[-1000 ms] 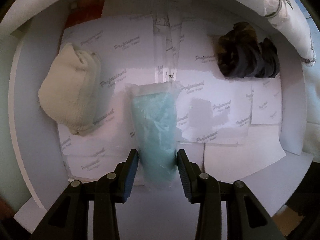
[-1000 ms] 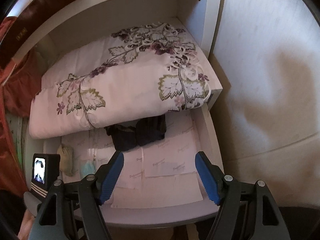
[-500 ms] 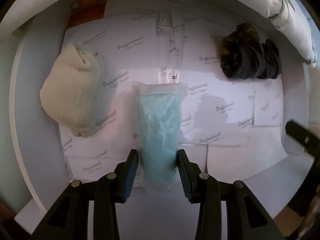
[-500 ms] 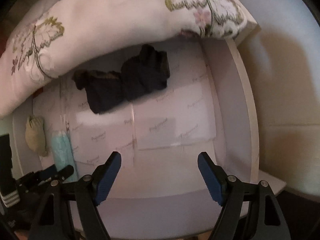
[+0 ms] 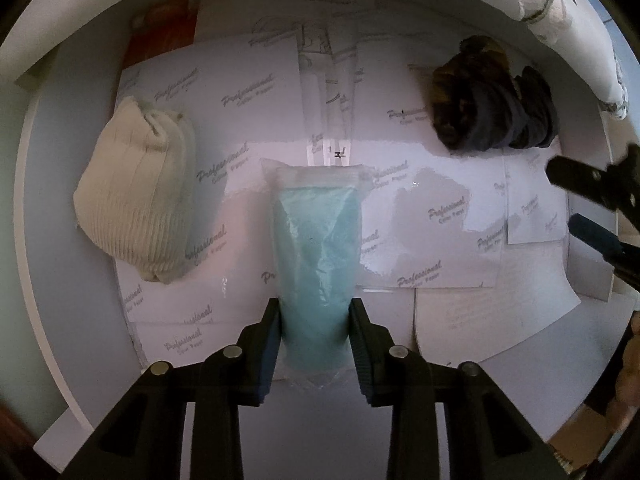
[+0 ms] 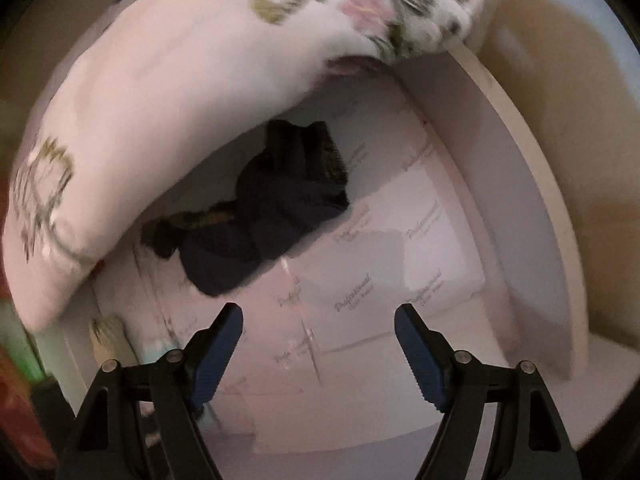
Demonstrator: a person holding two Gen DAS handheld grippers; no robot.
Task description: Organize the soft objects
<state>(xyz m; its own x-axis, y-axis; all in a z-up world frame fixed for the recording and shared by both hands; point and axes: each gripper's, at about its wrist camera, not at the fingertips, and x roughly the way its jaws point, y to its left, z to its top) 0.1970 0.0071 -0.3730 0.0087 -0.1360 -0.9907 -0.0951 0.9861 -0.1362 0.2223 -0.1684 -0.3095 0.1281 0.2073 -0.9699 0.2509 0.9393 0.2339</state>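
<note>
Your left tongs (image 5: pixel 314 336) are clenched on the near end of a clear packet of pale blue cloth (image 5: pixel 318 256), which lies flat on the paper-lined shelf (image 5: pixel 460 320) pointing away from you, just as it did a second ago. Left of those tongs sits a cream knitted bundle (image 5: pixel 136 196); far to the right, a dark rolled bundle (image 5: pixel 492 96). What has changed is your right tongs (image 6: pixel 318 340): spread wide and gripping nothing, they have swung down from the floral pillow (image 6: pixel 168 92) and closed in on that dark bundle, now just ahead of them. That bundle looks like the next item to be sorted.
</note>
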